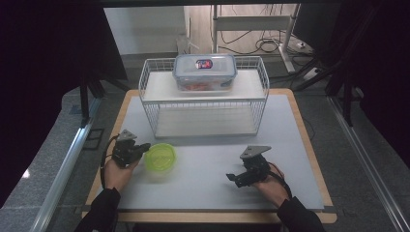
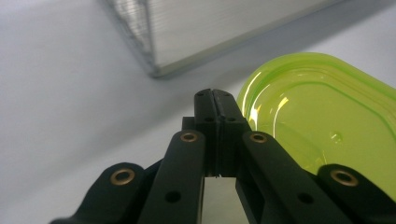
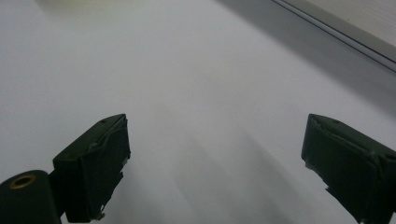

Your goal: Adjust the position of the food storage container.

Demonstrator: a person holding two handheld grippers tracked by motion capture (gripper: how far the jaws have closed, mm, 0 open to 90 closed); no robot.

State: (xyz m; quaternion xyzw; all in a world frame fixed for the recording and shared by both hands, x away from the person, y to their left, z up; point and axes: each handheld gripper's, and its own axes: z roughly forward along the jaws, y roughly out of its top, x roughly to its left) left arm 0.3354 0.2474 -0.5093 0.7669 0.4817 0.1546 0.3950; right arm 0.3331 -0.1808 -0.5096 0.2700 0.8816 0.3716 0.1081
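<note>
Your left gripper [image 1: 141, 149]: fingers pressed together, empty, tips just beside green bowl [image 1: 160, 156] at near left of tabletop [image 1: 208, 188]. Your right gripper [image 1: 233, 178]: fingers wide apart, empty, near right.

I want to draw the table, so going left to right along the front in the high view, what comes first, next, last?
Shut black left gripper → round lime-green plastic bowl → open black right gripper, apart from the bowl.
</note>
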